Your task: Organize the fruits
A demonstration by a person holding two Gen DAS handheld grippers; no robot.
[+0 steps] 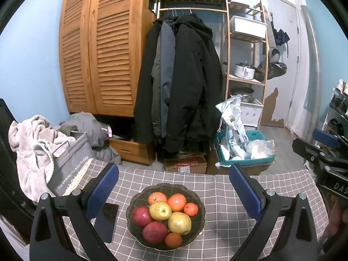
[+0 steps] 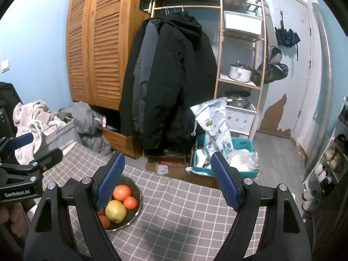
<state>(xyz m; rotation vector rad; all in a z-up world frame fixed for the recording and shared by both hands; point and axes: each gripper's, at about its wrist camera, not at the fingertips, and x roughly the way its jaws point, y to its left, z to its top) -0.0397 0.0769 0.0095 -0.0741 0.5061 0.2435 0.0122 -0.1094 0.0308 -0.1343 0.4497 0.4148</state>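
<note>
A dark glass bowl (image 1: 201, 224) sits on the grey checked tablecloth (image 1: 228, 195). It holds two red apples (image 1: 154, 232), two yellow apples (image 1: 179, 223) and several oranges (image 1: 176, 202). My left gripper (image 1: 174, 193) is open and empty, raised above and just behind the bowl. My right gripper (image 2: 167, 180) is open and empty, to the right of the bowl (image 2: 137, 208), whose left part hides behind the left finger (image 2: 109, 182). The right gripper also shows in the left wrist view (image 1: 322, 150).
A black phone (image 1: 107, 221) lies left of the bowl. A grey laundry basket (image 1: 69, 165) with clothes stands at the table's left. Beyond the far edge are hanging coats (image 1: 180, 82), a cardboard box (image 1: 184, 165) and a teal crate (image 1: 243, 150) with bags.
</note>
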